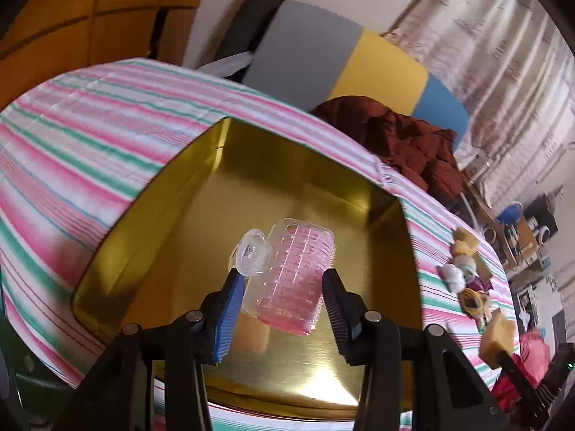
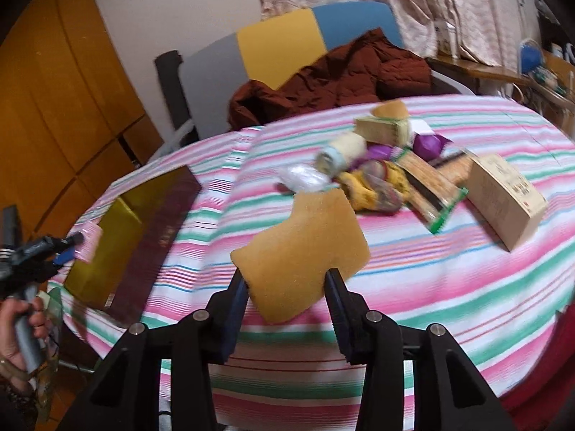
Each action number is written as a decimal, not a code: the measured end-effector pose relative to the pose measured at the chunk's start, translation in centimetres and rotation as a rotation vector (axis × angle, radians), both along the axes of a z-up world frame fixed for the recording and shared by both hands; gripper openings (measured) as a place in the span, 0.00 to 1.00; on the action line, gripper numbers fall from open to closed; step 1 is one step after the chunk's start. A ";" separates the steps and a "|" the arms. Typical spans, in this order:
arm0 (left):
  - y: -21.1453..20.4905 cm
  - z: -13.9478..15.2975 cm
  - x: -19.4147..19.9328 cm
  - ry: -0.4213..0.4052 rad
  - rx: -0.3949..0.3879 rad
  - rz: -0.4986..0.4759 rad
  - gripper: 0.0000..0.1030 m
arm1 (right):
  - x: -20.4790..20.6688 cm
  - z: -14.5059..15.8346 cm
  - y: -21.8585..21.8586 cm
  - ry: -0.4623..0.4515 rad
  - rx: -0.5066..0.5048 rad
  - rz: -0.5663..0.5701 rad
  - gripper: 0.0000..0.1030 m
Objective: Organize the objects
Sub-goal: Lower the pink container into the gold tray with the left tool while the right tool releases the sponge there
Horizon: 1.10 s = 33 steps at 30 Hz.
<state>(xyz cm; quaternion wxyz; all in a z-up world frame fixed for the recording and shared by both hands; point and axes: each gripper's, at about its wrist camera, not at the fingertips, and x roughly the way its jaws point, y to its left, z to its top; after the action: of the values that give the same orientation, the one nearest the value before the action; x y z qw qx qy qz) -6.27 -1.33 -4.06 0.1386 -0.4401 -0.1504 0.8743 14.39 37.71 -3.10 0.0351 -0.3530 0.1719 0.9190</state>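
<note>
On striped tablecloth (image 2: 413, 273): gold tin (image 1: 222, 237), item pile (image 2: 388, 165), blurred. Left gripper (image 1: 282, 298) clamps pink roller case (image 1: 287, 280) above tin. Right gripper (image 2: 287, 287) clamps tan sponge (image 2: 305, 248). Curtains (image 2: 377, 3) behind.

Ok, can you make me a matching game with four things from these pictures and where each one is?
Things:
1. pink hair roller in a clear case
2. tan sponge
3. dark red jacket
4. cardboard box

Places:
A. lying on the striped cloth, far right of the pile
B. between the left gripper's pads, over the gold tin
C. draped behind the table, by the coloured chair
D. between the right gripper's pads, above the cloth

Pairs: 1-B, 2-D, 3-C, 4-A
</note>
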 end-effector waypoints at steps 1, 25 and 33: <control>-0.5 -0.4 -0.2 -0.008 -0.010 0.013 0.44 | -0.2 0.5 -0.7 0.012 -0.001 0.014 0.42; -5.4 -0.6 0.0 -0.034 -0.034 0.174 0.49 | -4.7 2.7 -13.2 0.051 -0.007 0.335 0.42; -6.9 2.0 0.9 0.038 -0.001 0.254 0.50 | -8.1 1.7 -18.1 0.010 0.008 0.441 0.42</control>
<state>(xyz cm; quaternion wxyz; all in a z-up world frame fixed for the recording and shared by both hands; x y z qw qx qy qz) -5.42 -8.19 -2.10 0.0296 -0.4008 -0.2018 0.8932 6.28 19.57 -1.43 -0.1665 -0.3772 0.0871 0.9069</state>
